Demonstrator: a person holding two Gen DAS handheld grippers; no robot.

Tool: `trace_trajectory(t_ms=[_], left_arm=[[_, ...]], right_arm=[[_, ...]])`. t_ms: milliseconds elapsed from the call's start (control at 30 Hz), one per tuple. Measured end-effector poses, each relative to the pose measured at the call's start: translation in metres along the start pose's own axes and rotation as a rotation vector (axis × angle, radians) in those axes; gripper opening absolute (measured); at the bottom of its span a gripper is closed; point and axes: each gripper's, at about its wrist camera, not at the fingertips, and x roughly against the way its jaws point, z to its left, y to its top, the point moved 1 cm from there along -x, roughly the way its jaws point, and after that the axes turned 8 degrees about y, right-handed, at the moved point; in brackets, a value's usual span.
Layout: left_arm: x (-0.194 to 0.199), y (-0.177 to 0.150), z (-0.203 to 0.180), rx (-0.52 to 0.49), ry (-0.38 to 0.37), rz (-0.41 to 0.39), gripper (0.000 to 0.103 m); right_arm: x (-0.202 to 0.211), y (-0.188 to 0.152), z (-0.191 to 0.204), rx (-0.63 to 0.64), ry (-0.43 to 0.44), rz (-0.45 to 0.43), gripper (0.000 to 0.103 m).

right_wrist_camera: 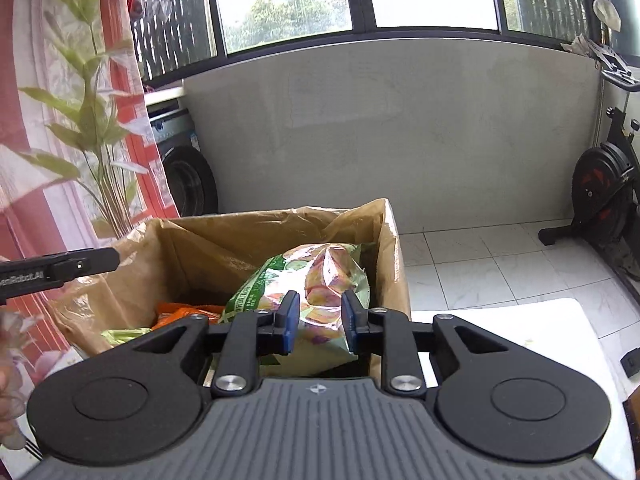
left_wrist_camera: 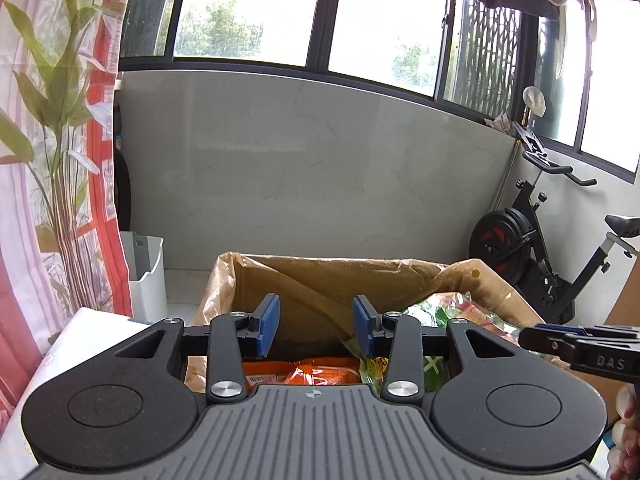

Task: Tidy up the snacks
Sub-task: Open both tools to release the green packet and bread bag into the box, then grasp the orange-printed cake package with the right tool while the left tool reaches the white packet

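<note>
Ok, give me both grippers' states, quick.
Left gripper: open, nothing between its pads.
Right gripper: closed, gripping nothing; the green snack bag sits behind it in the cardboard box.

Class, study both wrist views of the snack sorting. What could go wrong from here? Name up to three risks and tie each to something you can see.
1. The right gripper holds the green snack bag by one part only; it may slip or tear.
2. The two grippers are close together over the cardboard box; the left gripper, hanging open, could bump the other.
3. The box's loose lining could snag a bag or a finger.
</note>
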Motion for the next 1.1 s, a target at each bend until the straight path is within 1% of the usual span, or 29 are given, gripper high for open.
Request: trace_trajectory(t_ms=[67,133,233,333,433,500,633,767,867,933,967,1000,1033,1100], left_arm=[[0.006,-0.001,0.003,0.008,-0.013,-0.016,0.048],[0.013,-0.006,0.006,0.007,-0.029,-0.025,0.049],[0.027,-0.020,0.012,-0.015,-0.049,-0.032,0.049],[0.039,-0.035,0.022,-0.015,-0.049,-0.026,0.049],[0.053,-0.052,0.033,0.021,-0.066,-0.019,0.049],[0.060,-0.065,0.037,0.037,-0.067,-0.007,0.049],[0.065,-0.094,0.037,0.075,-0.066,0.033,0.049],[0.055,-0.121,0.032,0.085,-0.056,0.112,0.048],[0.048,-0.138,0.026,0.077,-0.057,0.152,0.048],[0.044,-0.148,0.025,0.077,-0.056,0.180,0.048],[0.042,-0.153,0.025,0.079,-0.058,0.194,0.048],[0.040,-0.157,0.027,0.085,-0.063,0.212,0.048],[0.039,-0.161,0.029,0.092,-0.066,0.224,0.048],[0.040,-0.171,0.033,0.104,-0.057,0.245,0.048]], right_arm=[[0.014,-0.005,0.001,-0.026,0.030,-0.037,0.025],[0.026,-0.011,0.002,-0.032,0.048,-0.066,0.026],[0.047,-0.027,0.004,-0.021,0.071,-0.113,0.032],[0.061,-0.047,0.009,-0.007,0.081,-0.135,0.032],[0.070,-0.072,0.008,0.005,0.085,-0.135,0.032],[0.072,-0.091,0.005,0.011,0.062,-0.117,0.032],[0.070,-0.127,-0.008,-0.012,-0.007,-0.028,0.032],[0.072,-0.158,-0.015,-0.014,-0.055,0.057,0.032],[0.072,-0.177,-0.017,-0.012,-0.075,0.116,0.032],[0.070,-0.188,-0.017,-0.007,-0.092,0.158,0.034],[0.069,-0.194,-0.017,-0.011,-0.103,0.182,0.039],[0.068,-0.200,-0.018,-0.027,-0.103,0.206,0.041],[0.067,-0.204,-0.019,-0.048,-0.095,0.226,0.041],[0.068,-0.218,-0.025,-0.074,-0.103,0.255,0.047]])
